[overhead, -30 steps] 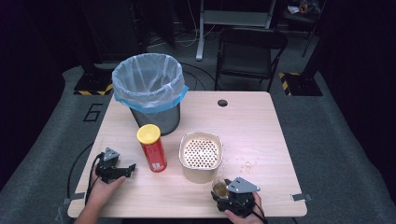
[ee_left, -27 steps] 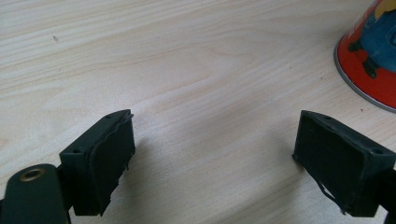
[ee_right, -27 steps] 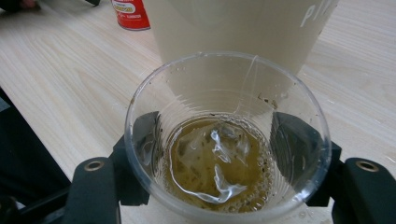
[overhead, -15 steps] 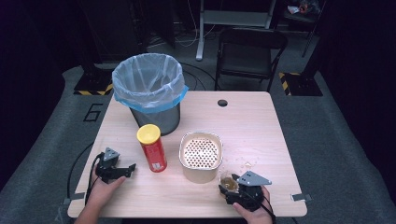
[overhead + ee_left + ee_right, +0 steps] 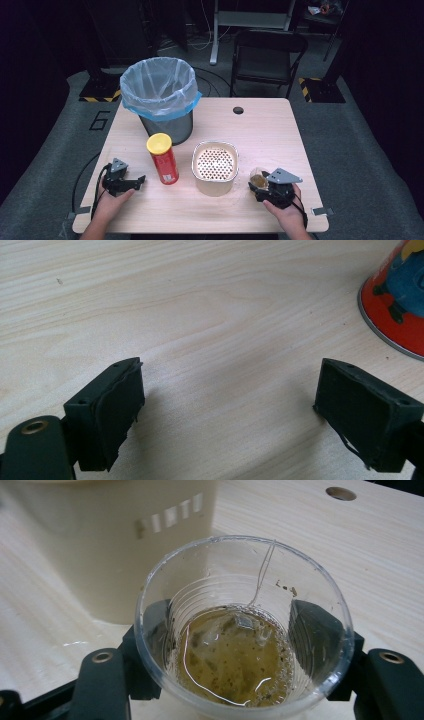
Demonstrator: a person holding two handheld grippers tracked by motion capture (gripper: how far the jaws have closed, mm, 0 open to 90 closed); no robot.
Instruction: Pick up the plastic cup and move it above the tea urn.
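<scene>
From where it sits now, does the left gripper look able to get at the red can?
Probably yes. The left gripper lies open on the table beside the red can, with bare wood between them; the can's base sits just beyond its jaws.

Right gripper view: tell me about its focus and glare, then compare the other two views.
Right gripper view: clear cup sharp, glints on the liquid, beige container behind soft. Left gripper view: wood grain crisp, fingers cast a soft shadow. High view: table brightly lit, surroundings dark.

1. Trash bin [image 5: 165,102] w/ clear-blue liner, far left of table [image 5: 260,130].
2. Black chair [image 5: 267,52] behind table.
3. Grey carpet floor [image 5: 360,150], "6" marking [image 5: 100,120] at left.
</scene>
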